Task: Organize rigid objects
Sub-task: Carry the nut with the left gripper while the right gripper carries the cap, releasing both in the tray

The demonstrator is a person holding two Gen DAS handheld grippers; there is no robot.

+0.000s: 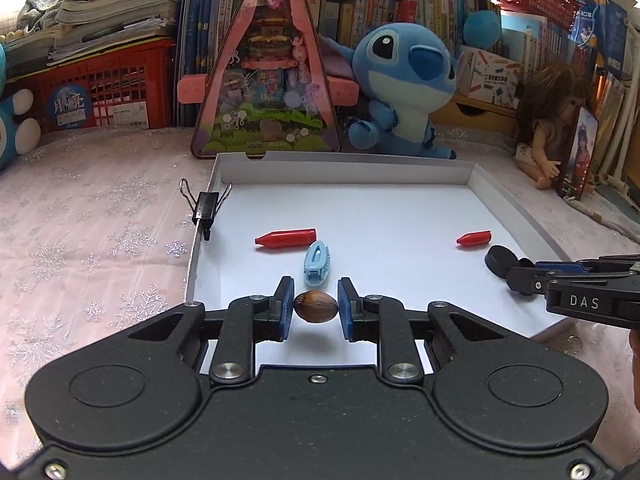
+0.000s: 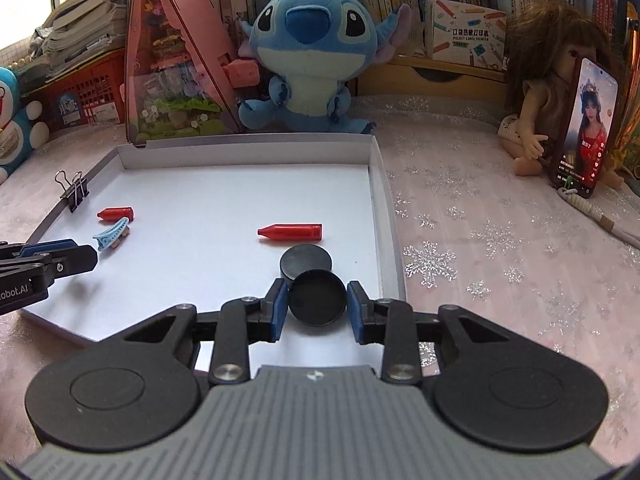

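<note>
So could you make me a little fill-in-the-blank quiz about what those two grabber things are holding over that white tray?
1. The left gripper is closed on a small brown ____.
2. The right gripper grips a round cap whose colour is ____.
3. Lying in the white tray are ____ red pen caps.
4. The binder clip is clamped on the tray's ____ wall.

Missing words: nut; black; two; left
</note>
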